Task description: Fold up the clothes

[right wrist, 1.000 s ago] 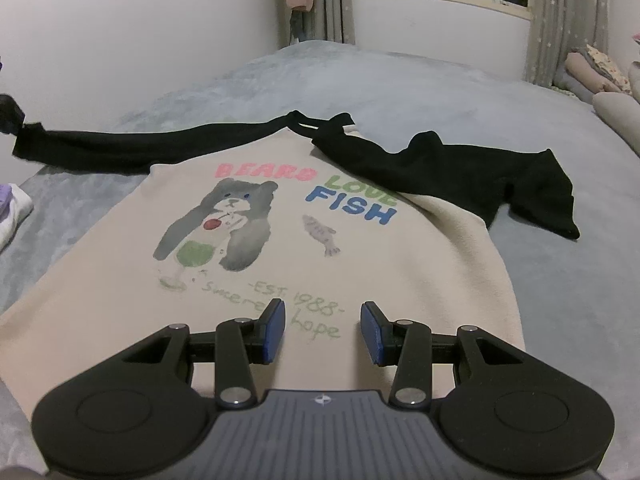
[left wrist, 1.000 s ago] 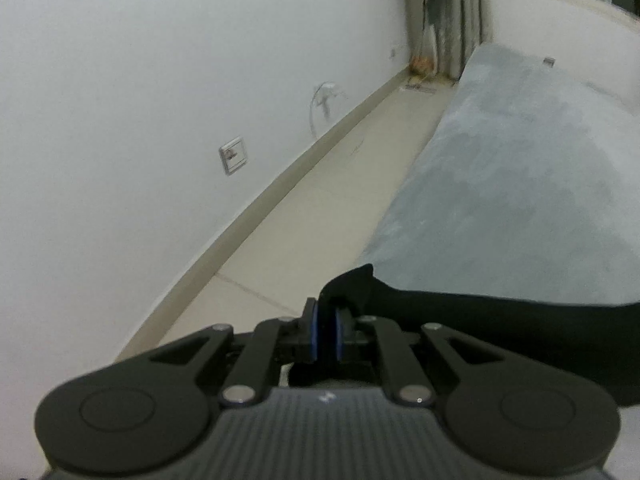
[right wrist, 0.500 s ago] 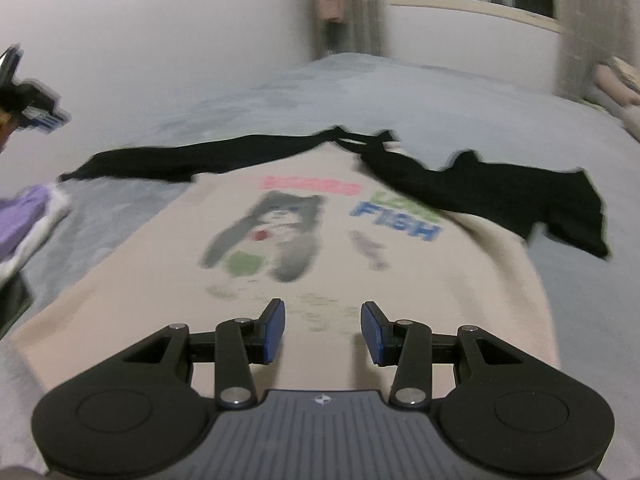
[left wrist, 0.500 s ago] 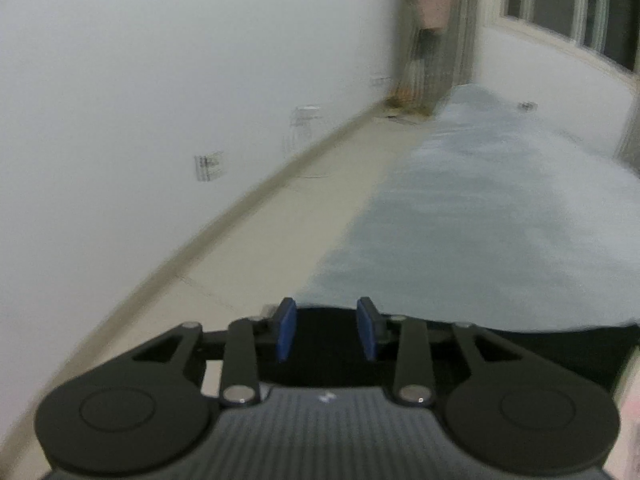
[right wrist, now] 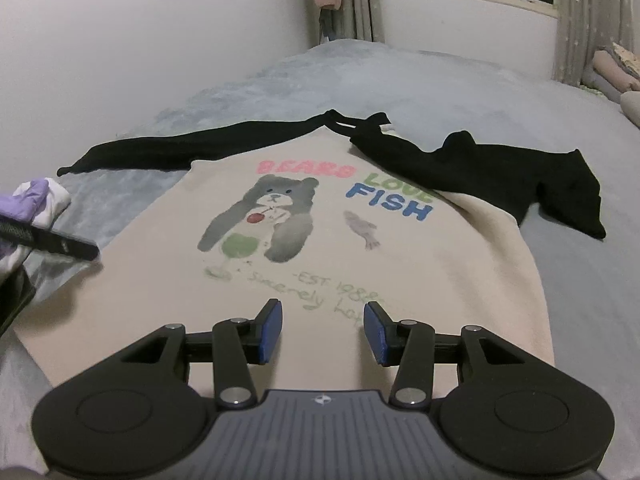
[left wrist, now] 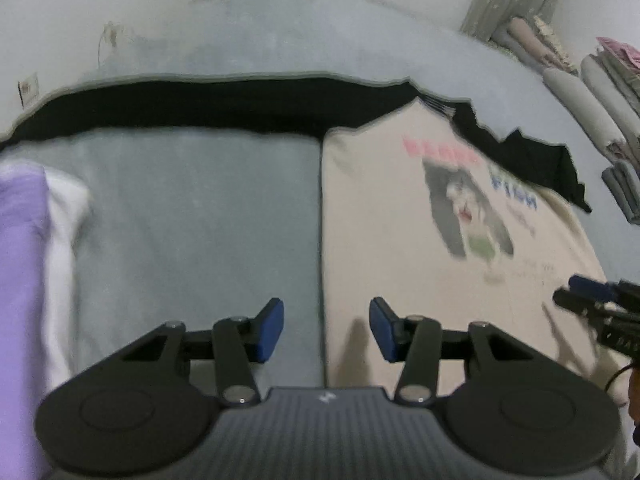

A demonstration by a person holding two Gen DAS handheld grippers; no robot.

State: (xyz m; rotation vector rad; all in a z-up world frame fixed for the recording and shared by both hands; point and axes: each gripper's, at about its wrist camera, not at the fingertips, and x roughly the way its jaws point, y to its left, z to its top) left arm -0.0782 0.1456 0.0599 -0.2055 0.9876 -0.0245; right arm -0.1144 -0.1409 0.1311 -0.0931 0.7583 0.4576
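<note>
A cream long-sleeved shirt with black sleeves and a printed bear [right wrist: 320, 248] lay flat, front up, on the grey-blue plush bed [right wrist: 460, 88]. Its long axis ran straight away from the right tongs [right wrist: 323, 330], hem nearest them and black neckline at the far end. Those tongs hovered over the hem region, their blue pads [right wrist: 270, 330] parted and just then opening, with nothing between them. The shirt's left black sleeve [right wrist: 180, 148] stretched out sideways to the far left of the right tongs, while the right black sleeve [right wrist: 500, 176] lay rumpled to the far right. The left tongs [left wrist: 326, 328] hung above the shirt's left side edge, bed on their left and cream cloth [left wrist: 400, 240] on their right; their jaws were also opening and empty. A white and lilac bundle of cloth [left wrist: 36, 264] lay to the left of the left tongs. At the right edge of that view, the tips of the other tongs [left wrist: 592, 300] showed over the shirt.
</note>
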